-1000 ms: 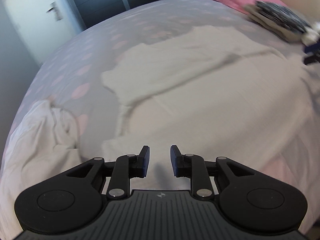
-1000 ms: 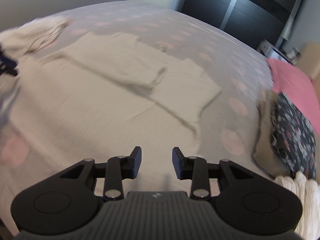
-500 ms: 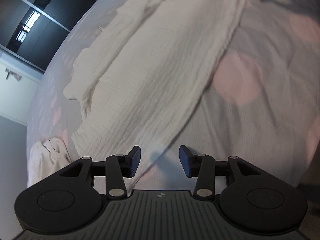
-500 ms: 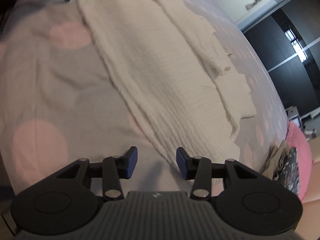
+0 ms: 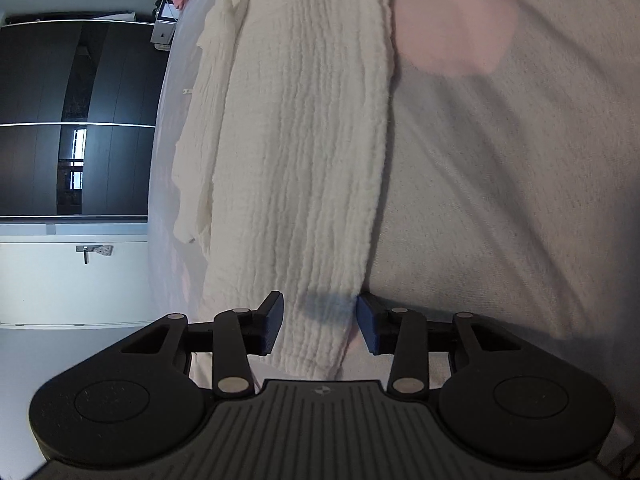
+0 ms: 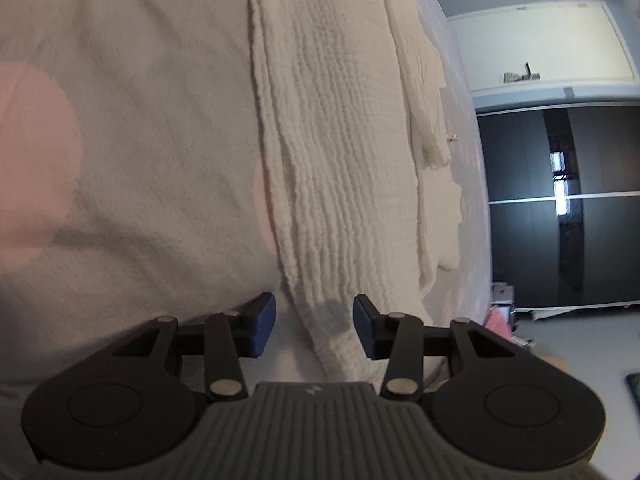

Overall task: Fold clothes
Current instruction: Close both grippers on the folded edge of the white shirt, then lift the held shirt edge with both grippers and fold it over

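Fingers (image 5: 273, 322) of the left gripper (image 5: 320, 322) have just been closing a little, yet straddle, unpressed, the near end of a white crinkled garment (image 5: 304, 140) at lower centre; the right gripper (image 6: 314, 326) likewise stands parted around it on the grey, pink-dotted bed (image 6: 132, 160).

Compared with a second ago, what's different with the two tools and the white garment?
Both tools came down and rolled onto the near edge of the white crinkled garment. The left tool and right tool have just been opening; each now straddles a bottom corner without pinching it. The garment stays flat on the pink-dotted bedcover.
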A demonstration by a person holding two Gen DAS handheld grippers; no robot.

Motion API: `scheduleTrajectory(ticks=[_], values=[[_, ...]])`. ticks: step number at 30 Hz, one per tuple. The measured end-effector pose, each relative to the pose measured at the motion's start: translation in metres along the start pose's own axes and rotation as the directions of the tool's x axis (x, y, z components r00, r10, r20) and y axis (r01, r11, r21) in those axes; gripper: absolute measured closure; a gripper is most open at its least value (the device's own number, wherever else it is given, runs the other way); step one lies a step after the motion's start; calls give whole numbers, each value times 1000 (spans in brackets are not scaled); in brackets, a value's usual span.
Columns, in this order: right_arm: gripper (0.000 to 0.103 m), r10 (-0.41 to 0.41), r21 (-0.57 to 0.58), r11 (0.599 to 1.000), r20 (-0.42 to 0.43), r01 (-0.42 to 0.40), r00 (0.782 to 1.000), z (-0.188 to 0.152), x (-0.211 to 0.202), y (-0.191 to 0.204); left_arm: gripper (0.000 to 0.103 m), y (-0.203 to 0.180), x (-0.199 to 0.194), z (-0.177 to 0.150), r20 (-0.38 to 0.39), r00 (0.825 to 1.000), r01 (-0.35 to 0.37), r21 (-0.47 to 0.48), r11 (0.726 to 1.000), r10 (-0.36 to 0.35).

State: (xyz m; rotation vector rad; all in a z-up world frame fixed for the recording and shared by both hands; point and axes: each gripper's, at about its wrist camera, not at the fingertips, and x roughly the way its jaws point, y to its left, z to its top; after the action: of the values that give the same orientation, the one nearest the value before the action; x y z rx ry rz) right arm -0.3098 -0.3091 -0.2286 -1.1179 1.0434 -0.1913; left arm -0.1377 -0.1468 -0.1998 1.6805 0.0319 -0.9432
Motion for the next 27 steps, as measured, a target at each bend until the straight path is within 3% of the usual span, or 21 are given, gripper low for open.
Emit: scheduleTrajectory(ticks=[2, 4, 6, 7, 8, 11, 18, 22, 27], values=[[56, -23, -18, 1000, 4, 23, 1000, 1, 4, 1, 67, 0, 5, 0, 8, 1000, -13, -4, 1000, 13], [58, -39, -21, 999, 11, 39, 999, 1, 8, 0, 75, 0, 10, 1, 15, 1000, -24, -5, 1000, 24], [72, -44, -30, 999, 13, 45, 999, 2, 10, 2, 88, -3, 13, 4, 18, 999, -29, 0, 1000, 29], [83, -47, -40, 998, 14, 48, 999, 2, 11, 4, 90, -4, 13, 5, 18, 999, -32, 2, 999, 32], [86, -55, -53, 997, 17, 56, 998, 1, 9, 6, 93, -5, 13, 5, 20, 999, -35, 4, 999, 35], [92, -74, -76, 994, 27, 75, 997, -1, 4, 8, 96, 0, 6, 4, 35, 999, -24, -16, 1000, 25], [99, -91, 60, 994, 16, 90, 996, -11, -21, -37, 99, 46, -23, -1, 66, 998, 28, -183, 983, -16], [101, -149, 208, 967, -8, 147, 989, -12, -29, -68, 99, 80, -29, -3, 74, 997, 20, -314, 949, 4], [99, -138, 288, 949, 15, 128, 990, -10, -32, -84, 99, 112, -32, -4, 91, 996, 24, -447, 894, 19]])
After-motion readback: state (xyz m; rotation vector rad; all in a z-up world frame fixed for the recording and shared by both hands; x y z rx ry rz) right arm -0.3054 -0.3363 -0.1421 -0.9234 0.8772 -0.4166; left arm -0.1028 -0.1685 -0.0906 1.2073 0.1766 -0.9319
